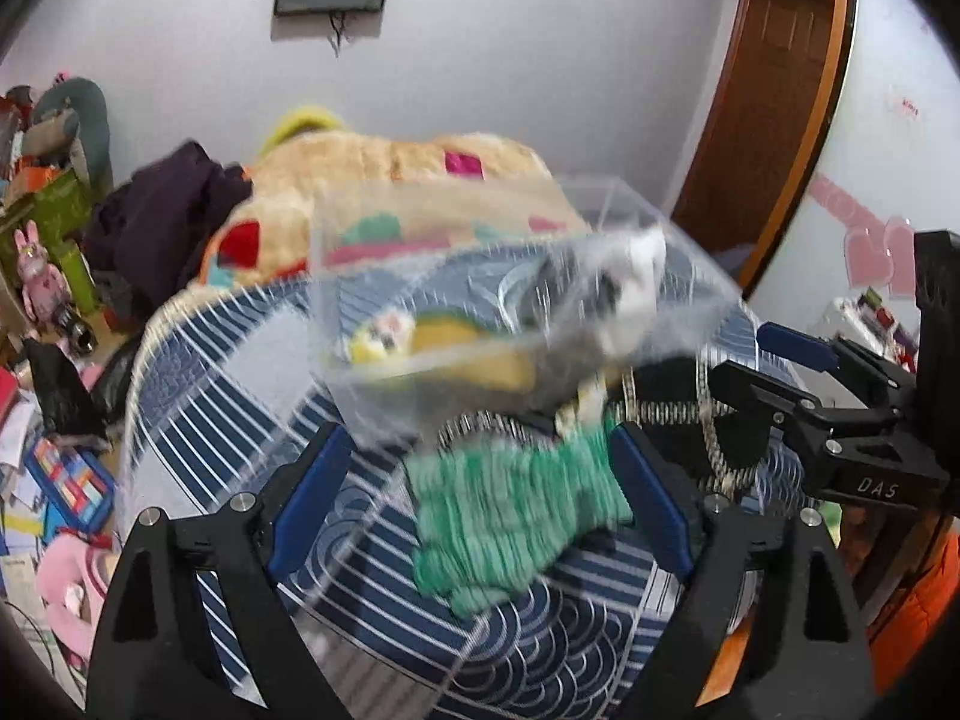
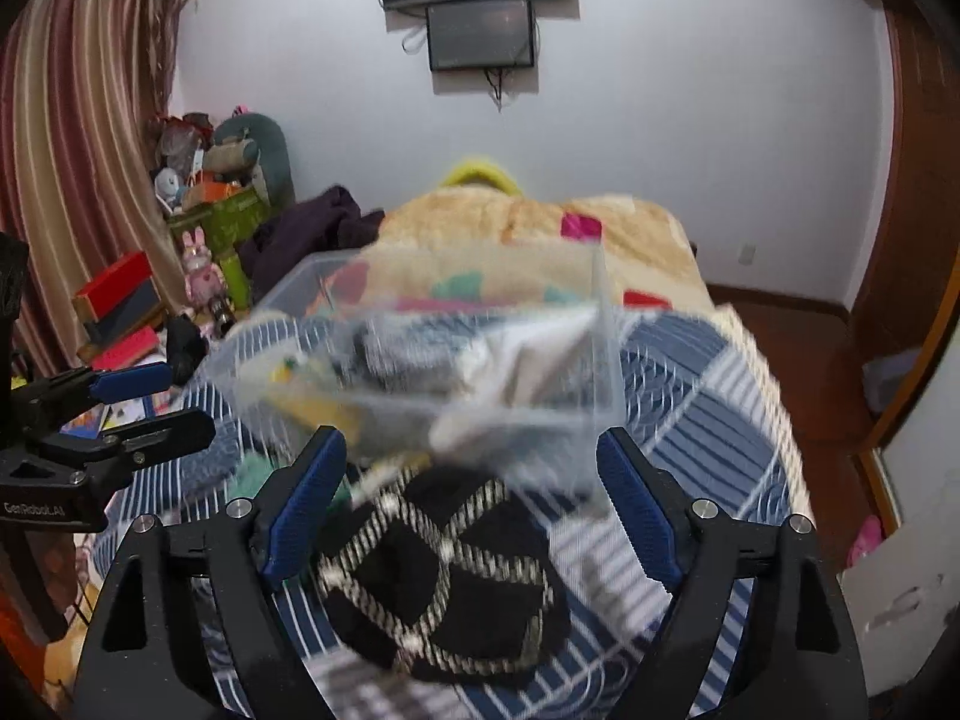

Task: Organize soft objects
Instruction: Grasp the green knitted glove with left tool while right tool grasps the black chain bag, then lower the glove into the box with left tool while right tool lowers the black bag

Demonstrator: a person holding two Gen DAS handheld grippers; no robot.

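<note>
Left wrist view: the left gripper (image 1: 480,480) has its jaws spread wide with nothing clamped; a green knitted piece (image 1: 510,516) lies on the bed (image 1: 198,420) between them, apparently untouched. Just beyond it sits a clear plastic box (image 1: 480,300), blurred, already holding a yellow soft toy (image 1: 432,342) and a grey-and-white soft item (image 1: 624,294). The right gripper (image 1: 780,378) shows at the right edge, its jaws parted over a black patterned cloth (image 1: 672,396).

Right wrist view: the right gripper's jaws are wide open and empty, straddling the black cloth with its pale diamond lines, which lies on the bed's blue striped cover near the front edge. The clear box stands just beyond the cloth, toward the peach blanket (image 2: 510,228). The left gripper (image 2: 150,402) enters from the left, open.

Risks, as I judge them: both views are smeared, suggesting fast motion, so a closing pinch could catch the bed cover along with the cloth. The light box could slide or tip if bumped. With both grippers near each other, they could collide.
</note>
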